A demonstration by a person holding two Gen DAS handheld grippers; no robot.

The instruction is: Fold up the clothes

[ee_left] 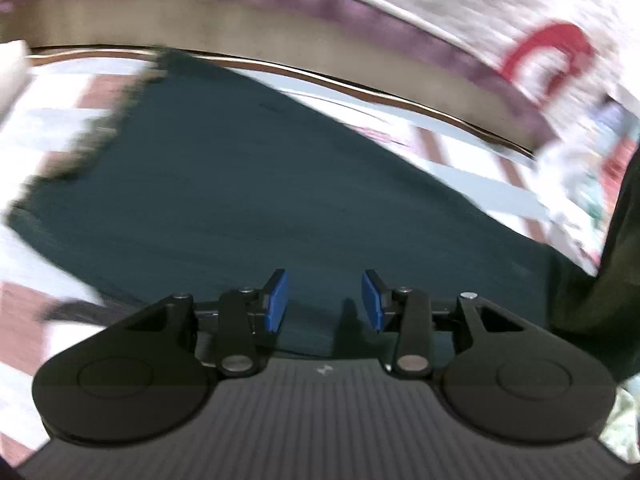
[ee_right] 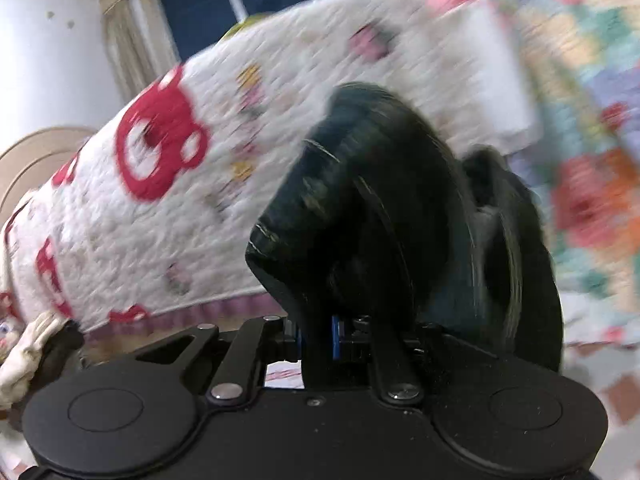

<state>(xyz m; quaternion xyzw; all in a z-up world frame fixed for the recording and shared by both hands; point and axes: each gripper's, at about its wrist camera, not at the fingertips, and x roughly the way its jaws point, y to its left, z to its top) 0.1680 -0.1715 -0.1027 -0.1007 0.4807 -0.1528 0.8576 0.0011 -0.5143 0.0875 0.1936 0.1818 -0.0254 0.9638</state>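
Two claws show, each in its own wrist view, and both views are smeared by motion blur. The left claw (ee_left: pixel 324 300) hangs with its blue pads (ee_left: pixel 277 300) apart and nothing between them; below it a dark teal garment (ee_left: pixel 248 200) lies spread flat on a sheet (ee_left: pixel 60 120) with white, pale blue and reddish bands. The garment's far-left edge looks jagged in the blur. At the right edge of that view a dark fold of cloth (ee_left: pixel 624 260) hangs down; whether it belongs to the same garment cannot be told. Beyond the sheet runs a tan strip and a mauve frill under a white quilt (ee_left: pixel 460 8) with red motifs. The right claw (ee_right: pixel 316 340) is clamped on a bunch of dark cloth (ee_right: pixel 360 200), which rises between its jaws, curls in thick folds and fills the middle of the view, lifted clear of any surface. Behind it stands the white quilt (ee_right: pixel 200 160) with red motifs, a window (ee_right: pixel 224 4) at upper left, and a multicoloured blanket (ee_right: pixel 592 160) at right.
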